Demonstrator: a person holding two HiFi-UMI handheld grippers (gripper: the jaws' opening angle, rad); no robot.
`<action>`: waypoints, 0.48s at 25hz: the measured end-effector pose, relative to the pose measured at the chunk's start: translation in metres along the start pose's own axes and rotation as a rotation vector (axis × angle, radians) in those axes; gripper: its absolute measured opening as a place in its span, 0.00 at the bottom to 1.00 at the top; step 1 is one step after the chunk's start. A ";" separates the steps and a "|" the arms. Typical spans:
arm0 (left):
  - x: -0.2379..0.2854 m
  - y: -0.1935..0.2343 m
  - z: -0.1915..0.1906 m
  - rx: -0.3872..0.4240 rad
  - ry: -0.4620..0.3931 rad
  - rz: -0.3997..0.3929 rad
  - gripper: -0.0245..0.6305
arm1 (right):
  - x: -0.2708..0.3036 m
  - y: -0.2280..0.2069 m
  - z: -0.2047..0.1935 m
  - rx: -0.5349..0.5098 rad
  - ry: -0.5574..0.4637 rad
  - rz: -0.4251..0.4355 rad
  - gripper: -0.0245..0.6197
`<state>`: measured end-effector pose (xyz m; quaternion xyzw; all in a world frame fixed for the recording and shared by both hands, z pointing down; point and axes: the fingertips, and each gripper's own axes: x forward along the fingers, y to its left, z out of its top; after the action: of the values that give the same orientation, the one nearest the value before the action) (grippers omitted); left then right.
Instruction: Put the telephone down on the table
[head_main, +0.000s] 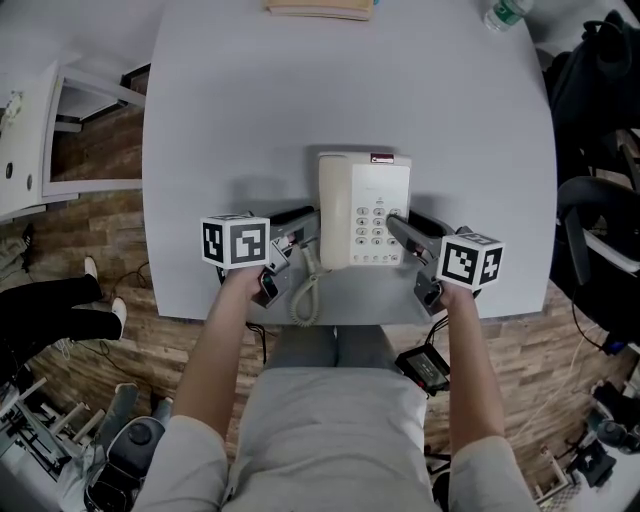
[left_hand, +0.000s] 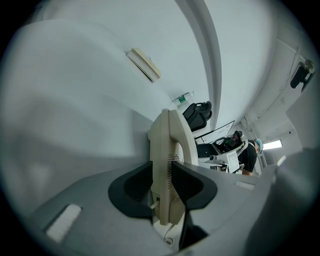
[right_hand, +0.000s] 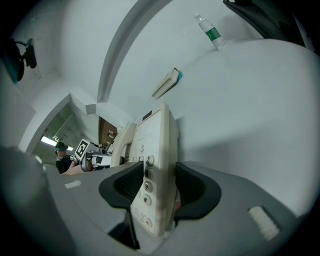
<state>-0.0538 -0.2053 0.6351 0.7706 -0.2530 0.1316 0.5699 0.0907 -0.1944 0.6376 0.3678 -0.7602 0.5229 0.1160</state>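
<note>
Item 1, left hand-held gripper (left_hand: 162, 182): jaws clamped on the left side of the telephone (head_main: 365, 210), across the seated handset (head_main: 332, 210). Hazard: a harder squeeze or a tilt here could lever the handset off the body.

Item 2, coiled cord (head_main: 303, 298): lies in a loop just beside the left jaws, close to the near edge of the table (head_main: 250, 100). Hazard: may snag on that gripper when it backs away, dragging the set.

Item 3, telephone: cream, keypad up, over the near part of the table between both grippers; whether its base already rests there cannot be told. Hazard: left this close to the edge, a nudge could tip it off.

Item 4, right hand-held gripper (right_hand: 154, 187): jaws closed on the telephone's right side, one pad against the keys (right_hand: 146, 186). Hazard: smooth plastic; if one side lets go first, the set drops aslant
</note>
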 end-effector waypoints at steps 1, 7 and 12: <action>0.000 0.001 -0.001 -0.002 0.004 -0.001 0.25 | -0.001 0.000 0.000 0.005 -0.001 0.005 0.36; 0.000 0.003 -0.001 0.004 0.002 0.011 0.25 | -0.003 0.000 -0.002 0.009 0.004 0.012 0.36; -0.006 0.004 0.003 0.028 -0.018 0.026 0.24 | -0.008 0.000 -0.001 -0.002 -0.008 0.004 0.36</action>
<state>-0.0609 -0.2078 0.6340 0.7764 -0.2662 0.1357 0.5549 0.0958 -0.1900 0.6332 0.3681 -0.7618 0.5211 0.1122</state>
